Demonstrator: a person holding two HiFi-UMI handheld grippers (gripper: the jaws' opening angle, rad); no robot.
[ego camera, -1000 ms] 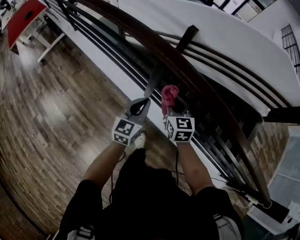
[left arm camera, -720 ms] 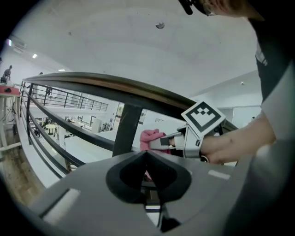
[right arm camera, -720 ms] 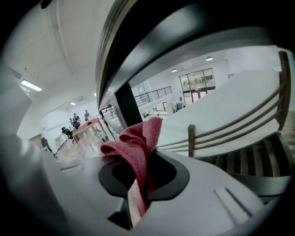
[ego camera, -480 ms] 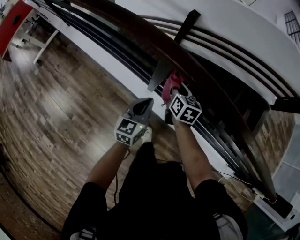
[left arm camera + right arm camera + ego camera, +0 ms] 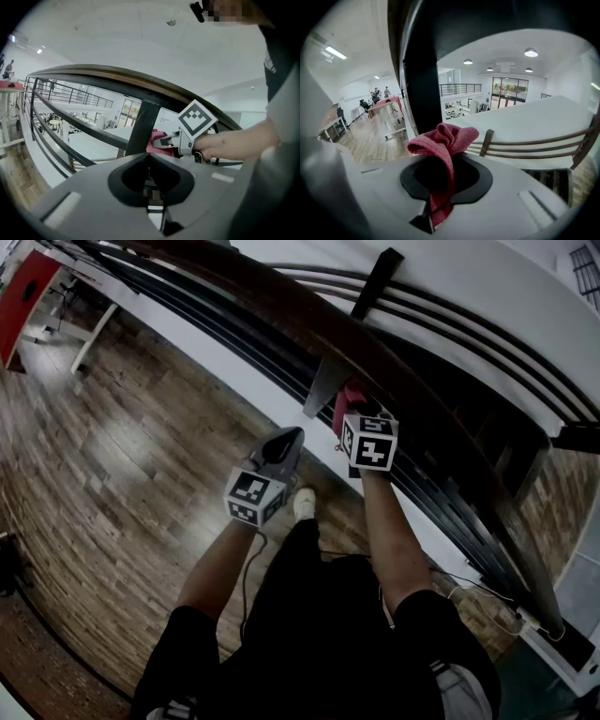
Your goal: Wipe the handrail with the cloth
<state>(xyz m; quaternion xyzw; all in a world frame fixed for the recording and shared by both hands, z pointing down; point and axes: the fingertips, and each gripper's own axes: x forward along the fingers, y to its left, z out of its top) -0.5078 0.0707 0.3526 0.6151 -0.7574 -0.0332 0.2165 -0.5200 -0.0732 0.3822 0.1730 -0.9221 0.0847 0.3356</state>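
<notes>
Two grippers: right gripper clamps red cloth at handrail, frame centre; left gripper closed, empty. Wiping probably just starting, with nearly all the rail left.

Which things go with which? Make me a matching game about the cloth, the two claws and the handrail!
Things:
1. cloth
2. left claw
3. right claw
4. handrail

Descriptions:
A. shut, with nothing in it
B. dark brown wood that curves
C. pinkish red and bunched up
D. pinching the cloth, up beside the rail

Right pairs: 1-C, 2-A, 3-D, 4-B
</notes>
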